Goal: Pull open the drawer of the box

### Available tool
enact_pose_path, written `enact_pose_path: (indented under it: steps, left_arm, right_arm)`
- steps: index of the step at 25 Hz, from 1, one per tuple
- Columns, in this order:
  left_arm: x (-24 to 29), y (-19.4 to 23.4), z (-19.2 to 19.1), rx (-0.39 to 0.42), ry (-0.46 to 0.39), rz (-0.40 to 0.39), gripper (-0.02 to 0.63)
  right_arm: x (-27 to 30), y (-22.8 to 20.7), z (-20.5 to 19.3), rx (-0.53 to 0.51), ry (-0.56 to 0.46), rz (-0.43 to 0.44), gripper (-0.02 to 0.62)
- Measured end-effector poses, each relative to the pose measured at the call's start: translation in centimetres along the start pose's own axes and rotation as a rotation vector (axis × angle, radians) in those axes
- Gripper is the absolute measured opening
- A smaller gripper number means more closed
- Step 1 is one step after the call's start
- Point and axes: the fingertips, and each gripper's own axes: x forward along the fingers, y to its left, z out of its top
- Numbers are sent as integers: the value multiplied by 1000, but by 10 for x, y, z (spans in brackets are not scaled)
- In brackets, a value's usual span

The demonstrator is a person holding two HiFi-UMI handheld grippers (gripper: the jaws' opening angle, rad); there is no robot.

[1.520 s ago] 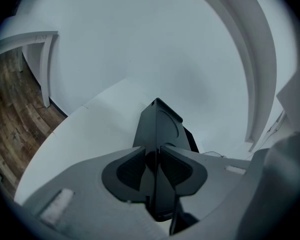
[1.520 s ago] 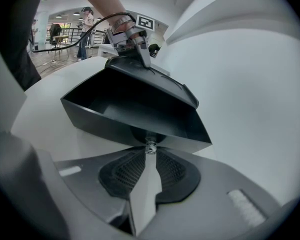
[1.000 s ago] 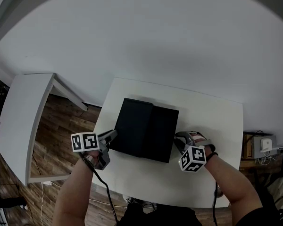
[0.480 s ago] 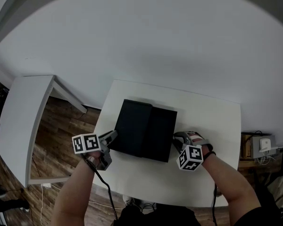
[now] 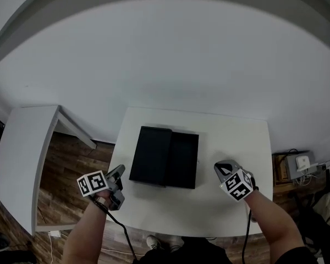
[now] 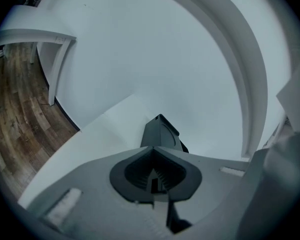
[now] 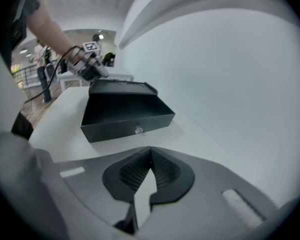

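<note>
A black box [image 5: 150,155] lies on the white table [image 5: 231,142], with its drawer [image 5: 183,159] drawn out to the right. The right gripper view looks into the empty open drawer [image 7: 121,110], which has a small silver knob [image 7: 138,130] on its front. My left gripper [image 5: 120,171] hovers off the box's near left corner, shut and empty, a gap away from it. In the left gripper view the box [image 6: 161,134] stands just beyond the closed left gripper [image 6: 152,170]. My right gripper [image 5: 221,168] is right of the drawer front, apart from it, shut on nothing; the right gripper [image 7: 150,160] shows closed pads.
A second white table [image 5: 22,153] stands to the left over wood floor [image 5: 71,158]. A white wall rises behind the table. Small electrical devices and cables [image 5: 300,164] lie at the right. A cable hangs from each gripper at the table's near edge.
Both grippers have drawn back from the box and their jaws have gone from open to shut. The box and open drawer stay where they were; the head view has tilted up.
</note>
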Motion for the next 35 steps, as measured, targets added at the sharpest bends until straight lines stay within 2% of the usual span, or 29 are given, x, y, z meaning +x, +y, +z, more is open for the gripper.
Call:
enact_pose_path:
  steps: [4,7,12,15,20,25,30,35]
  left_arm:
    - [-34,3,-15,44,53,-41,5]
    - [-62,-3,-31,100,108,-91,5]
    - [-107,-33,-72,177,214,-261,5]
    - [-139,-61,-105,212,254,-366,6]
    - [-187,-100,-158,146,260,-496,6]
    - [-213,-108,-184,59,226,-537,5]
    - [-234,-103,-209,26,262,-556,6]
    - [-252,-95,-213,7,243,-564,6]
  right_arm:
    - [-41,1,-5,267,-69,-85,5]
    - [-71,19,-5,479,-137,-107,5]
    - [-114,64,5,869,-322,-80,5]
    - [-138,108,17,1007,-427,-25,5]
    - [-167,197,46,1093,-521,90,5]
    - [-183,269,74,1173,-577,187,5]
    - [-190,324,94,1113,-547,276,3]
    - [-190,349,107,1094,-546,317,3]
